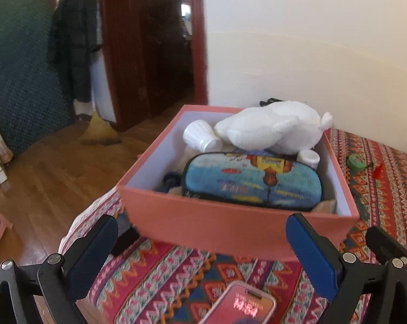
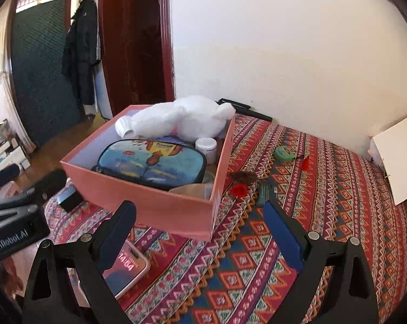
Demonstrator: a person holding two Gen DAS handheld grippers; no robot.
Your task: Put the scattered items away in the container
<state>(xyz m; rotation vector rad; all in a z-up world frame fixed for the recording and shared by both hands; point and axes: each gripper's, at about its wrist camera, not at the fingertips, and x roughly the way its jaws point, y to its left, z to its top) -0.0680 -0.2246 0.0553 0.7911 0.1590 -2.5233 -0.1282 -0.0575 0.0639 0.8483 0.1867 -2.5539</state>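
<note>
My left gripper [image 1: 203, 232]: jaws wide apart, holding nothing, before the box.
My right gripper [image 2: 199, 216]: jaws wide apart, holding nothing.
Box [image 2: 149, 205]: pink, on the bed [image 2: 325, 216], holding a white plush toy [image 2: 181, 118] and a blue pouch [image 2: 154, 162].
Phone [image 2: 130, 270]: on the bed, just before the box.
Green roll [image 2: 282, 153]: on the bed, right of the box.

Pink-cased smartphone [image 1: 239, 306]: cut off by the bottom edge in the left wrist view. Blue zippered pencil case [image 1: 253, 181] inside the pink cardboard box [image 1: 203, 226]: print blurred, unreadable. Contents beneath the pencil case hidden. Small dark clutter [image 2: 266, 191] right of the box: unidentifiable.
</note>
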